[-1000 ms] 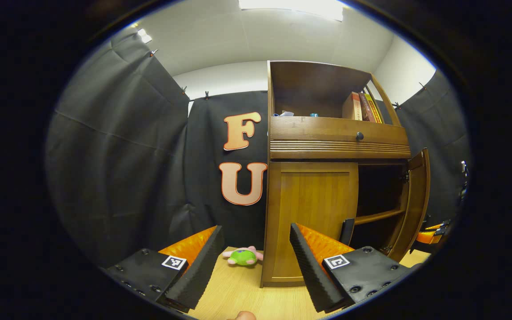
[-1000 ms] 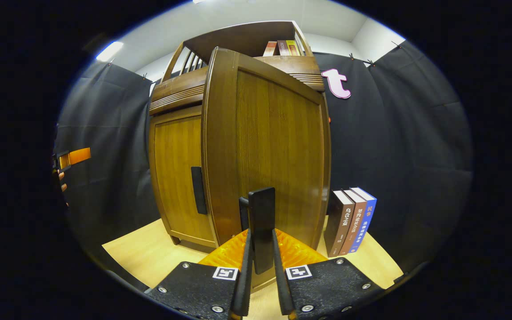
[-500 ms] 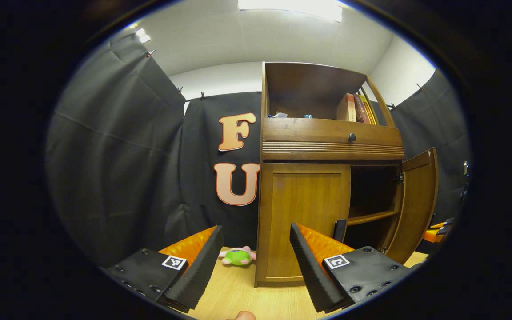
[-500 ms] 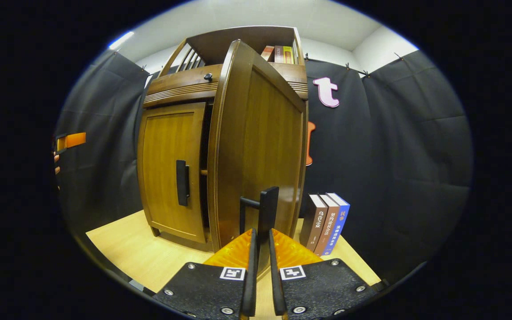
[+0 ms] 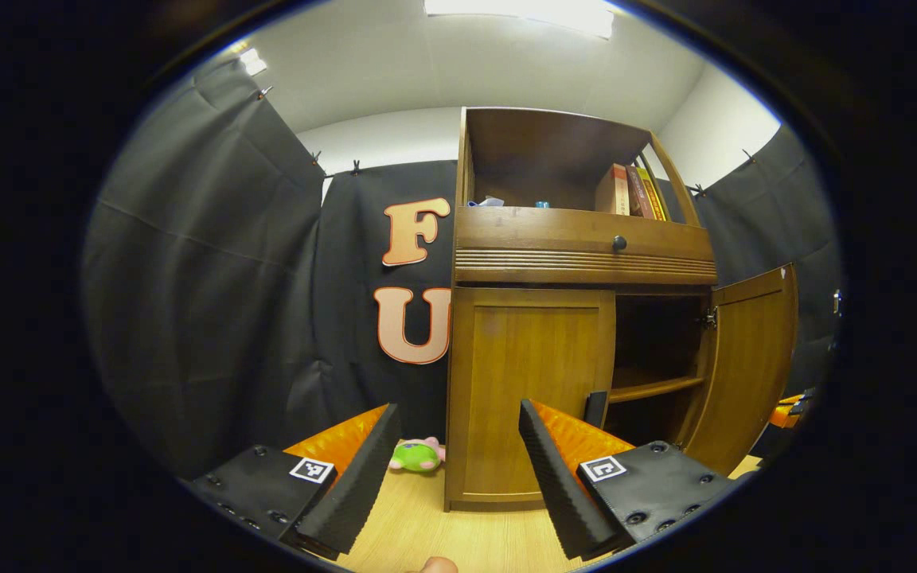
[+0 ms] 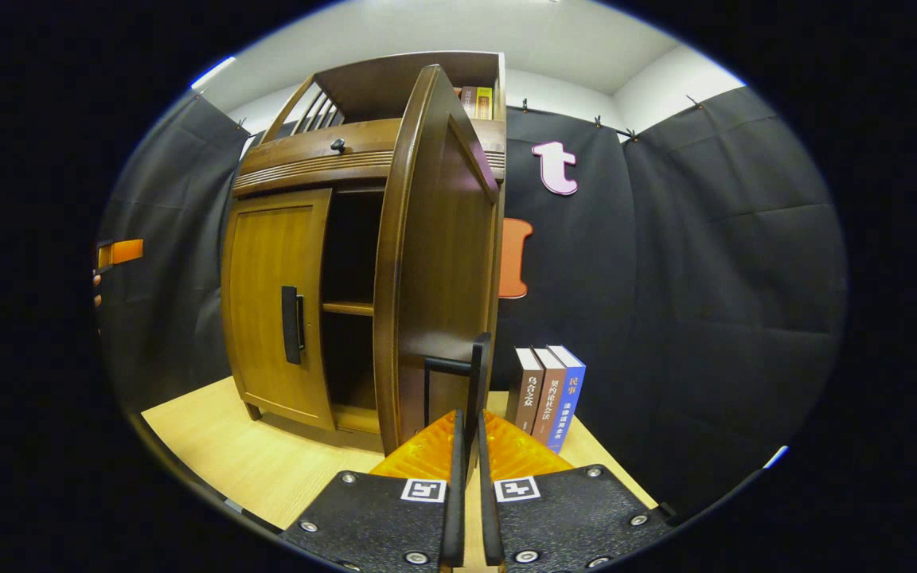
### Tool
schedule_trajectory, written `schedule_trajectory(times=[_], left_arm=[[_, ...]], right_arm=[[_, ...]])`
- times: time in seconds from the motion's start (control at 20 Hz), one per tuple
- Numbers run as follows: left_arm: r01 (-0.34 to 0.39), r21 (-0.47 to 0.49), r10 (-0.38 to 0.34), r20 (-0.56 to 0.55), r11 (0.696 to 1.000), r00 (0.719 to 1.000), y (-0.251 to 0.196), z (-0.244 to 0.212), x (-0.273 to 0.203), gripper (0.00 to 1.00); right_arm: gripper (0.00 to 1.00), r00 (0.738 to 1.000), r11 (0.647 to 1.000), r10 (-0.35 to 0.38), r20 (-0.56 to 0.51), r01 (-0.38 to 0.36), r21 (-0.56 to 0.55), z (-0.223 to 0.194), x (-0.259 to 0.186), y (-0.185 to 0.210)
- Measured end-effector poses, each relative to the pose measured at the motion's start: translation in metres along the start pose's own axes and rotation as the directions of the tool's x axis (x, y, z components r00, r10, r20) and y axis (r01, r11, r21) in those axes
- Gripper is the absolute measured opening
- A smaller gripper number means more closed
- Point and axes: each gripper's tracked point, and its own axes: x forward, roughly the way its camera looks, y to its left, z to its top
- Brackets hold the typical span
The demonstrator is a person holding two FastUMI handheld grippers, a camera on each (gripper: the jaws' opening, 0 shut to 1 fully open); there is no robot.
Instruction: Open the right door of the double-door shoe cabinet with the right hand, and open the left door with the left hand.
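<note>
1. Gripping the black handle (image 6: 478,374) of the right door (image 6: 435,263), the right gripper (image 6: 466,485) has both fingers (image 6: 456,477) clenched on the handle's plate, seen in the right gripper view.
2. Right door stands swung well out from the shoe cabinet (image 5: 578,318), its outer face twd the right gripper's camera; in the left gripper view the same door (image 5: 749,358) hangs open at the cabinet's right side.
3. Dark interior w/ one shelf (image 5: 653,388) shows behind the open door.
4. Left door (image 5: 534,390) is shut, flush w/ the cabinet front. Its black handle (image 6: 292,325) sits on the edge next to the opening.
5. Left gripper (image 5: 458,469) hovers in front of the left door, fingers (image 5: 351,485) released & spread wide, touching nothing.
6. Cabinet stands at the back of the light wood worktop (image 5: 427,525), against the black cloth wall.
7. Drawer w/ a small dark knob (image 5: 619,243) runs above the doors; books (image 5: 626,191) lean in the open top shelf.
8. Green & pink plush toy (image 5: 417,455) lies on the worktop just left of the cabinet base, near the back edge.
9. Three books (image 6: 550,394) stand upright on the worktop beside the cabinet's right side.
</note>
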Motion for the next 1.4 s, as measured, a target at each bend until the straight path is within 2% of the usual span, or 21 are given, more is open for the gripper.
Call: schedule_trajectory(times=[0.35,0.65,0.9,1.0,1.25,1.35,1.4], left_arm=[[0.012,0.005,-0.012,-0.004,1.0,1.0,-0.023,-0.002,0.004,0.99],[0.025,0.016,-0.025,-0.013,1.0,1.0,-0.048,-0.007,0.008,0.95],[0.045,0.016,-0.045,-0.007,0.999,0.999,-0.071,-0.011,0.014,0.97],[0.063,0.011,-0.063,-0.007,0.998,0.998,-0.084,-0.013,0.018,0.95],[0.101,0.027,-0.101,-0.009,0.994,0.995,-0.116,-0.027,0.034,0.95],[0.11,0.039,-0.11,-0.015,0.993,0.994,-0.131,-0.036,0.046,0.97],[0.114,0.042,-0.113,-0.023,0.993,0.993,-0.138,-0.043,0.053,0.97]], right_arm=[[0.07,1.0,1.0,-0.016,-0.004,0.016,0.002,-0.004,0.001,-0.039],[0.06,1.0,0.999,-0.01,-0.005,0.01,0.049,-0.006,0.002,-0.067],[0.06,0.997,0.997,-0.077,0.016,0.076,0.029,-0.004,-0.008,-0.099],[0.06,0.998,0.997,-0.063,0.019,0.062,0.047,-0.001,-0.019,-0.093],[0.08,0.994,0.994,-0.092,0.051,0.089,0.056,0.015,-0.042,-0.089],[0.11,0.995,0.993,-0.088,0.051,0.084,0.084,0.017,-0.048,-0.08],[0.16,0.995,0.993,-0.081,0.052,0.076,0.091,0.02,-0.051,-0.077]])
